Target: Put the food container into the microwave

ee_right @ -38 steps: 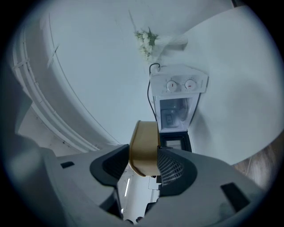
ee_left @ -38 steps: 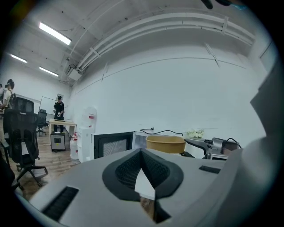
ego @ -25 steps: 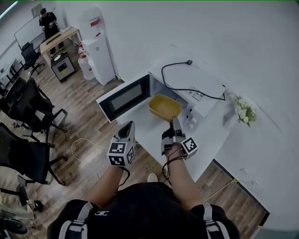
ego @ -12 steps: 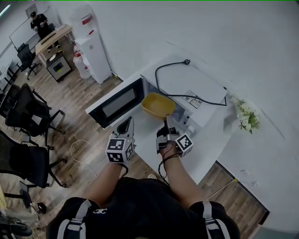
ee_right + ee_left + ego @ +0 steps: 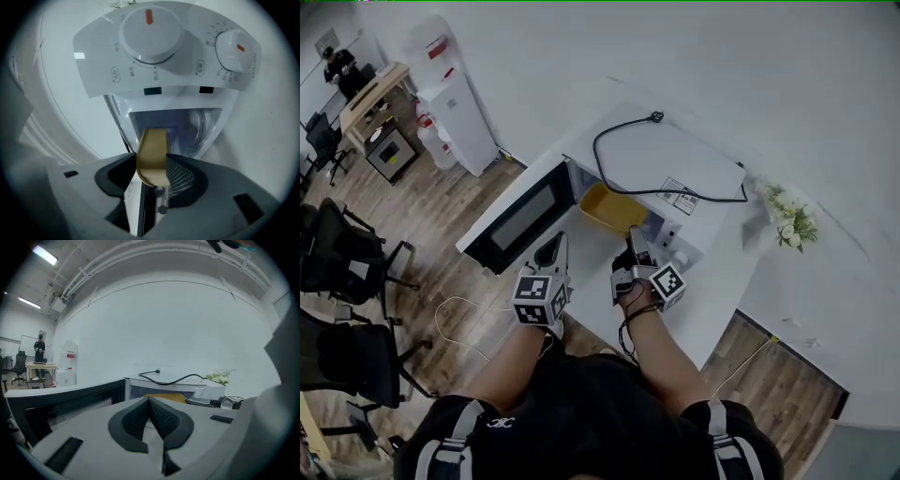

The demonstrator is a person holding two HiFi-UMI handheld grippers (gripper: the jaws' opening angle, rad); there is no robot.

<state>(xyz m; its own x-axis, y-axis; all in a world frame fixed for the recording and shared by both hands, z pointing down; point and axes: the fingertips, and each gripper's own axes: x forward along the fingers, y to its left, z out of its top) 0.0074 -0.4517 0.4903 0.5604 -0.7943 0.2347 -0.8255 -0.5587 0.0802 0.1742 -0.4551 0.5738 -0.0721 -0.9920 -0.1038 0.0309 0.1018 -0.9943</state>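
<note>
The right tool [image 5: 634, 236] is clamped tight on the near rim of the yellow food container [image 5: 607, 207]. The container juts straight ahead of the tool, its far part already inside the open microwave [image 5: 684, 155] on the white bench [image 5: 727, 272]. Its inside shows only bare yellow. A second ago it hung wholly in front of the opening. The left tool [image 5: 551, 251], its jaws pressed together on nothing, hovers just left of the right tool. The microwave door [image 5: 517, 217] stands open to its left.

The yellow food container [image 5: 602, 207] is partway inside the open-doored white microwave [image 5: 684, 161].
</note>
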